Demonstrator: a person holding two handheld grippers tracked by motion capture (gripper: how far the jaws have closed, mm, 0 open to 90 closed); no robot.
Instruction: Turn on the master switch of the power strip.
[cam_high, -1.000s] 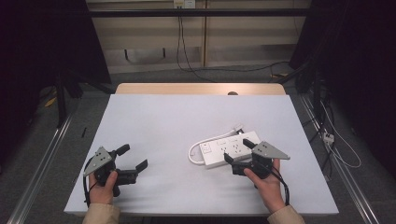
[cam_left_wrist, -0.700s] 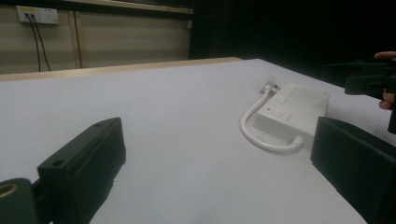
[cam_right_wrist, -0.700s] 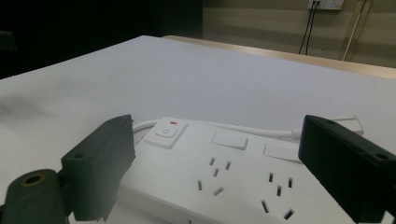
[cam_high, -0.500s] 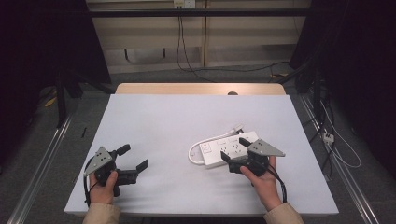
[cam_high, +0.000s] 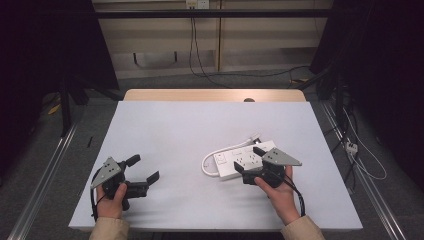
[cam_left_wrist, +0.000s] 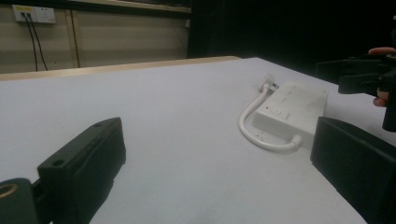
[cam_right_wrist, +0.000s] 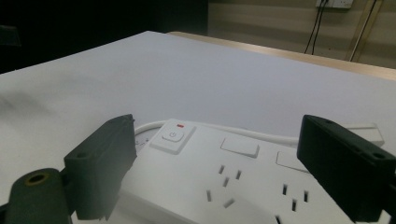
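The right tongs (cam_high: 249, 164) stand wide open, one jaw to each side of the power strip (cam_high: 240, 159), and hold nothing. Over the last second they have crept forward, toward the middle of the high view, so the jaws now hang over the near end of the strip instead of just short of it. In the right gripper view the switch (cam_right_wrist: 172, 136) with its red mark sits just inside the left-hand jaw, and the sockets fill the lower middle of the frame. My guess is a grasp of the strip, or a press on that switch, is close.

The left tongs (cam_high: 144, 170) are also wide open and empty, low at the lower left of the high view, and have not moved.

The power strip lies flat on the white table (cam_high: 200, 130), right of centre, its short white cord (cam_left_wrist: 252, 126) looped round its left end.
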